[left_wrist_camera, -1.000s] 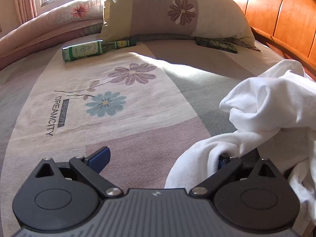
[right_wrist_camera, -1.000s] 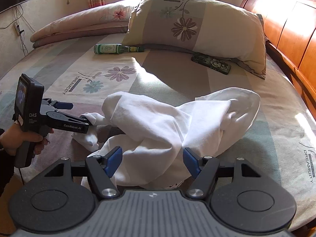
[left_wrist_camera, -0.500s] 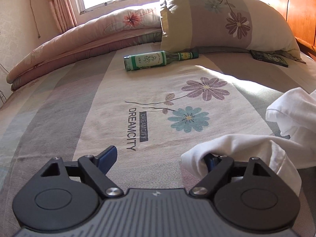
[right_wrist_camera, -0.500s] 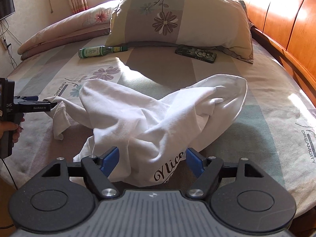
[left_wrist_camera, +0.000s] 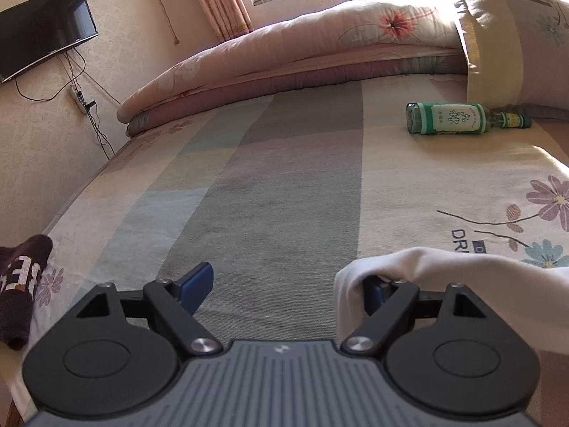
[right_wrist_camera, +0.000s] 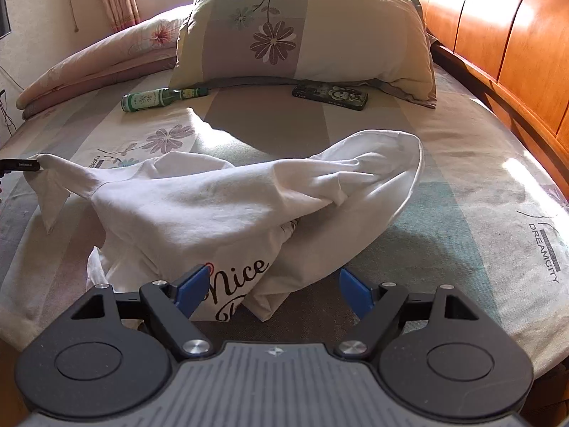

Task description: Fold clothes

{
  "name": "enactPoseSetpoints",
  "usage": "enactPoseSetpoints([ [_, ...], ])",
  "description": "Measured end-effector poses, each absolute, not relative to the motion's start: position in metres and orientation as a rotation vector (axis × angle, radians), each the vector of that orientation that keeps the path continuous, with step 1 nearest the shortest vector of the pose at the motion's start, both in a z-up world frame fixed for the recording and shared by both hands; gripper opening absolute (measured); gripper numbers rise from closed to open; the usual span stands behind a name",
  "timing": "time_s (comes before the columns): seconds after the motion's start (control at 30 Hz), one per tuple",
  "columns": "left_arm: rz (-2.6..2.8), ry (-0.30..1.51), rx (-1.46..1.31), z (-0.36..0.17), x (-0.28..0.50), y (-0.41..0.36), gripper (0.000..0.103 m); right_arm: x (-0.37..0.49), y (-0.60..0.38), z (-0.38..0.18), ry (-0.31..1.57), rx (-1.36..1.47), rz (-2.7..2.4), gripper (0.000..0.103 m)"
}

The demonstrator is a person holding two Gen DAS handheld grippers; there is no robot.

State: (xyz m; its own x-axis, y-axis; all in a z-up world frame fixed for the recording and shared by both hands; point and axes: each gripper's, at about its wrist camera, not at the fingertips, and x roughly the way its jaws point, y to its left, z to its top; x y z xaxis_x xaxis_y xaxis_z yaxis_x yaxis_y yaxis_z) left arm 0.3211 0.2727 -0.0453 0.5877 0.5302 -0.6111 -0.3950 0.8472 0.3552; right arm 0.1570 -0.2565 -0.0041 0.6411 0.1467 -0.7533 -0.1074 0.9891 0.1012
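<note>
A white T-shirt (right_wrist_camera: 213, 199) with a black "Nice" print lies crumpled across the bed. It is stretched out toward the left. My left gripper (left_wrist_camera: 284, 283) is open. An end of the shirt (left_wrist_camera: 444, 267) is draped over its right finger and hides that fingertip. In the right wrist view the left gripper (right_wrist_camera: 19, 165) shows only as a dark tip at the far left edge, with the sleeve hanging from it. My right gripper (right_wrist_camera: 274, 283) stands open at the shirt's near edge, with the printed part between its fingers.
A green bottle (right_wrist_camera: 153, 99) and a phone (right_wrist_camera: 330, 96) lie in front of the big pillow (right_wrist_camera: 302, 32). A wooden headboard (right_wrist_camera: 515, 35) runs along the right. A folded quilt (left_wrist_camera: 302, 53) lies at the back. A dark brown garment (left_wrist_camera: 17, 284) sits at the bed's left edge.
My left gripper has moved left across the bed, dragging the sleeve with it and stretching the shirt out. The "Nice" print has come into view. The right gripper has barely moved.
</note>
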Motion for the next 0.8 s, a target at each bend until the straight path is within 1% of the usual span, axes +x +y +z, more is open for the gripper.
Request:
enactPoseSetpoints([
  [0.17,0.603,0.837,0.182,-0.051,0.331,0.302,0.084,0.158,-0.258,-0.008,0.870,0.055,0.142,0.084],
  [0.27,0.547,0.871,0.152,-0.054,0.327,0.302,0.083,0.159,-0.259,-0.010,0.876,0.061,0.141,0.084],
  [0.57,0.275,0.897,0.159,-0.043,0.282,0.259,0.084,0.166,-0.250,-0.020,0.901,0.081,0.168,0.085],
  [0.8,0.089,0.911,0.116,-0.045,0.275,0.216,0.085,0.164,-0.237,-0.024,0.912,0.074,0.192,0.085],
])
